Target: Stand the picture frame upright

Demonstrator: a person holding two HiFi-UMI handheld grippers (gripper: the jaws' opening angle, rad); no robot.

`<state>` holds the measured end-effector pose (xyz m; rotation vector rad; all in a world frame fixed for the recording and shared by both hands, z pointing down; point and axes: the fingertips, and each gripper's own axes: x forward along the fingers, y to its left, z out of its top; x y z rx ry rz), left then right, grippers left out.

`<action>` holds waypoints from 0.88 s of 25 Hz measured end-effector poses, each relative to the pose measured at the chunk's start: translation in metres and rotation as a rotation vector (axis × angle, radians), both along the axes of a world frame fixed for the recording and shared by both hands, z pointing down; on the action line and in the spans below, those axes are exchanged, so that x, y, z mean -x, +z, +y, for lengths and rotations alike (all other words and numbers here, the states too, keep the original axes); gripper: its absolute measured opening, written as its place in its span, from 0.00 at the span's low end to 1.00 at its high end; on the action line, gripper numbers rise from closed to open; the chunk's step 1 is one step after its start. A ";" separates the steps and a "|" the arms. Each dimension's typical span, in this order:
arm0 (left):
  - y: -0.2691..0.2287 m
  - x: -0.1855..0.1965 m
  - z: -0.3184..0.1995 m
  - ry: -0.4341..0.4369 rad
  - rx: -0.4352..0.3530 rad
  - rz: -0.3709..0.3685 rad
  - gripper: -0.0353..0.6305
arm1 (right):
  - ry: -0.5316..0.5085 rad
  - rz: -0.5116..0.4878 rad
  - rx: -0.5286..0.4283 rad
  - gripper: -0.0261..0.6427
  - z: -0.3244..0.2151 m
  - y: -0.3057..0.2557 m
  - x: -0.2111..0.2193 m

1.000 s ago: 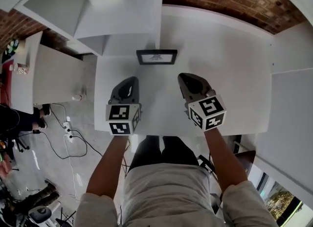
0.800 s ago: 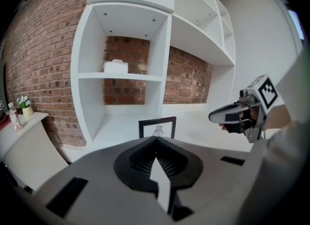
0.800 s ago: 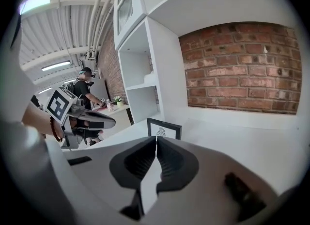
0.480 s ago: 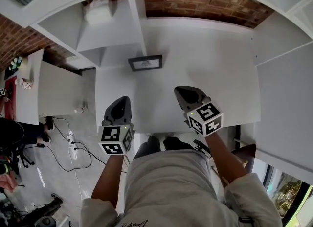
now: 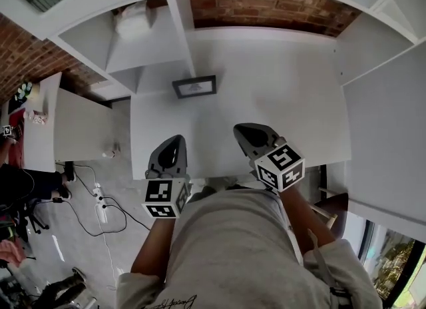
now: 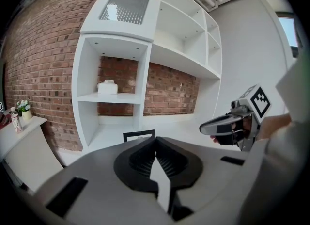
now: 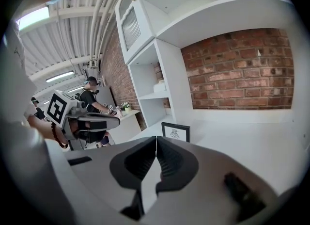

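Hovering shut and empty, left gripper point(image 5: 175, 140) and right gripper point(image 5: 239, 129) hang well behind the picture frame point(image 5: 194, 86), seemingly upright already; task looks done.

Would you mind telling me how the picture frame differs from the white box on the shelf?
The picture frame has a black border around a pale picture; the box is plain white. The frame is a thin upright panel; the box is blocky. The frame stands on the tabletop; the box sits higher, on a shelf. Both are rectangular and sit untouched.
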<state>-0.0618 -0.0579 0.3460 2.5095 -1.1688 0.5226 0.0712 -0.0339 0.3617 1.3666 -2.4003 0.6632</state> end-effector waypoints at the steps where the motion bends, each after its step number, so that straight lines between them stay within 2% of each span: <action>1: 0.000 0.000 0.001 -0.002 0.000 0.003 0.08 | -0.008 0.003 0.000 0.08 0.002 -0.001 0.002; 22: -0.017 -0.015 0.005 0.007 -0.012 0.038 0.08 | -0.091 -0.019 -0.028 0.08 0.005 -0.006 0.037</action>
